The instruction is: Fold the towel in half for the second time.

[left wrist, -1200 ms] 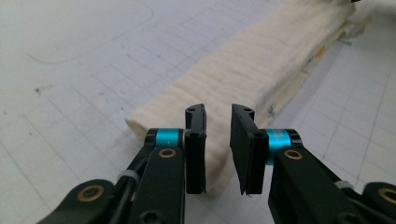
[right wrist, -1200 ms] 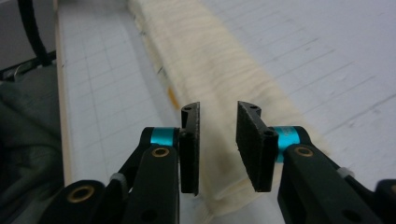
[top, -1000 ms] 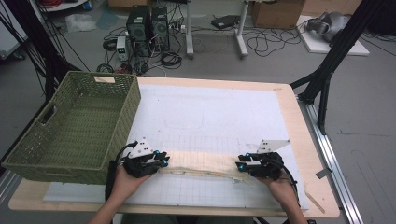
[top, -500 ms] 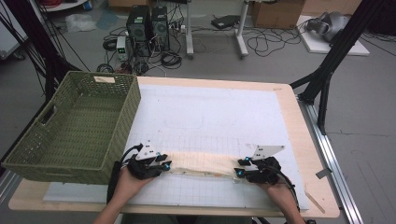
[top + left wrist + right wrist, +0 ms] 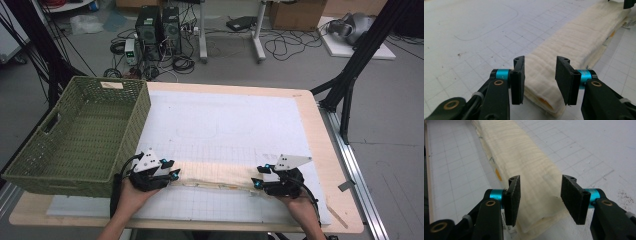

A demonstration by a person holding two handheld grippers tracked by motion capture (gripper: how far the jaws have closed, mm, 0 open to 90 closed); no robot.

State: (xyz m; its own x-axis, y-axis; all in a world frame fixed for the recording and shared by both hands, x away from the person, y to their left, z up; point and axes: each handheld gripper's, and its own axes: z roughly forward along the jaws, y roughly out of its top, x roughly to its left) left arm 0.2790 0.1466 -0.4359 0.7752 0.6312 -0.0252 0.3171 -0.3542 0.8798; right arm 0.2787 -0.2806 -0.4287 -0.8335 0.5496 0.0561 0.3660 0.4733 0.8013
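Folded cloth, hand-held grippers just opening, unpressed

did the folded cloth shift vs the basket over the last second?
No. The folded cloth lies in the same strip right of the basket. Both the left gripper and right gripper have just been opening, their fingers off the cloth ends.

This is a lab or robotics test room rather than a home. A wooden bench covered by a white gridded mat stands on a bare grey floor, framed by black metal struts. Behind it sit computer towers, loose cables, cardboard boxes and other desk legs.
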